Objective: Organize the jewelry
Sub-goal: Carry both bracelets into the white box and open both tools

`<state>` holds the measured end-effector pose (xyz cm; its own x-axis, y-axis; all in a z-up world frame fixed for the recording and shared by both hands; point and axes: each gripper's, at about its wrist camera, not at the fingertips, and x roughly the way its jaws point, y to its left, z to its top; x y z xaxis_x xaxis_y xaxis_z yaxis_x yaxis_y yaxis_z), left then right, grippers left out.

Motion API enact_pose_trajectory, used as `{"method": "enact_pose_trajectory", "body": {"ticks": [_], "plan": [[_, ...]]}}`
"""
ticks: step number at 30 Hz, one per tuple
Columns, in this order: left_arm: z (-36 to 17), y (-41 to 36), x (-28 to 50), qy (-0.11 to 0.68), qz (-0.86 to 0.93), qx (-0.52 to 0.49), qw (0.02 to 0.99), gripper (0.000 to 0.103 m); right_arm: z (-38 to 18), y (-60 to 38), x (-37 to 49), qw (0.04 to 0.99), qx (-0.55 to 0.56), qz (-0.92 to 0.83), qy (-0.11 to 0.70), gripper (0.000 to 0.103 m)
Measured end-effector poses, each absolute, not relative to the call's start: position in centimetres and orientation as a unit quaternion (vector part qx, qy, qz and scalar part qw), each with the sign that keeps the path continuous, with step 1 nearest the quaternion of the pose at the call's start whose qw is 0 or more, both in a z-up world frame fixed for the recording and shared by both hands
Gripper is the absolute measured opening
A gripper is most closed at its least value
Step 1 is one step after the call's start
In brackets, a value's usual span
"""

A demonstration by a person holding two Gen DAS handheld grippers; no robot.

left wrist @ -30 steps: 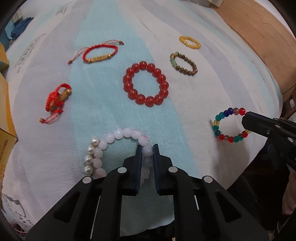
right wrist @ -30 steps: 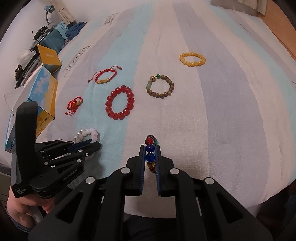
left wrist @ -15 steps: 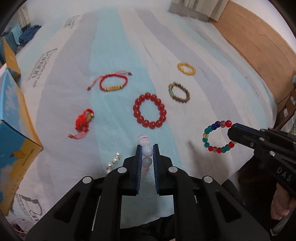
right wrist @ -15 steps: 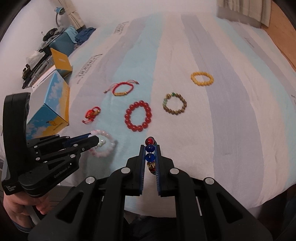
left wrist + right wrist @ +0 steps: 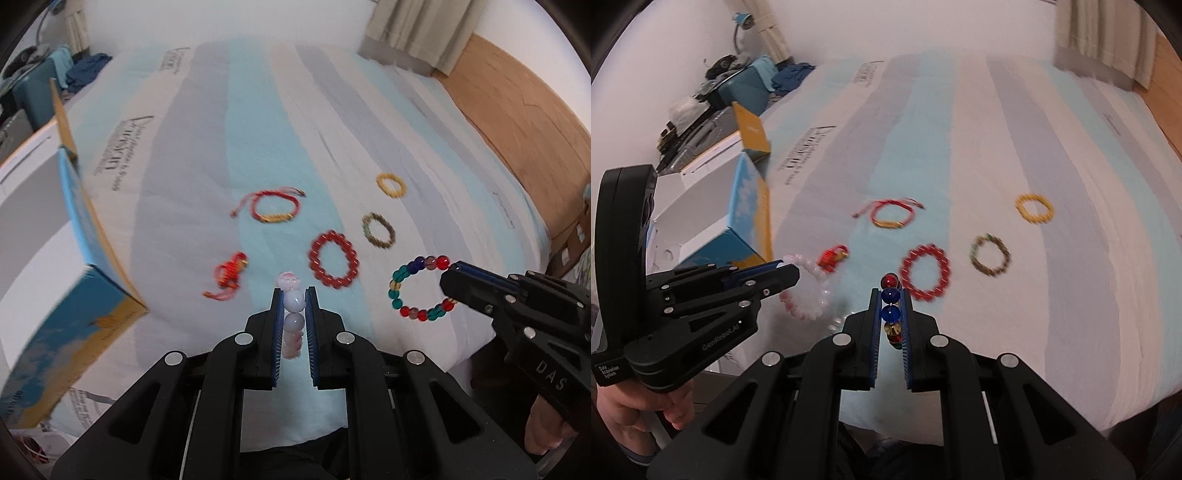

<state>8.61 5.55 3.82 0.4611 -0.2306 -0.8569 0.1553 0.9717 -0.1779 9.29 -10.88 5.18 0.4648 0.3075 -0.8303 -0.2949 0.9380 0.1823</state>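
With the open blue box (image 5: 713, 221) standing at the bed's left edge, the left gripper (image 5: 293, 295) is nearer it, jaws clamped on the pink bead bracelet (image 5: 805, 291) held above the sheet; the right gripper (image 5: 891, 291) pinches the multicolored bracelet (image 5: 421, 288). Only the right view shows the box's white interior.

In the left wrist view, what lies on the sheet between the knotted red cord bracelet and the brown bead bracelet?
The red bead bracelet lies between the knotted red cord bracelet and the brown bead bracelet.
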Motion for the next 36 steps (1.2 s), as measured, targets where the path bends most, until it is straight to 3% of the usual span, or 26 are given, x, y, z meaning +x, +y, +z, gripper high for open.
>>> {"method": "enact_pose_trajectory", "body": {"ticks": [20, 27, 36], "plan": [[13.1, 24.1, 6.1, 0.455, 0.011, -0.082, 0.887, 0.011, 13.0, 9.5, 10.2, 0.85, -0.054, 0.294, 0.434, 0.009], [11.3, 29.9, 4.7, 0.47, 0.055, -0.111, 0.874, 0.011, 11.3, 16.9, 10.4, 0.822, -0.079, 0.329, 0.457, 0.009], [4.5, 35.9, 4.5, 0.525, 0.097, -0.155, 0.831, 0.011, 4.3, 23.3, 11.4, 0.783, -0.129, 0.326, 0.514, 0.009]]}}
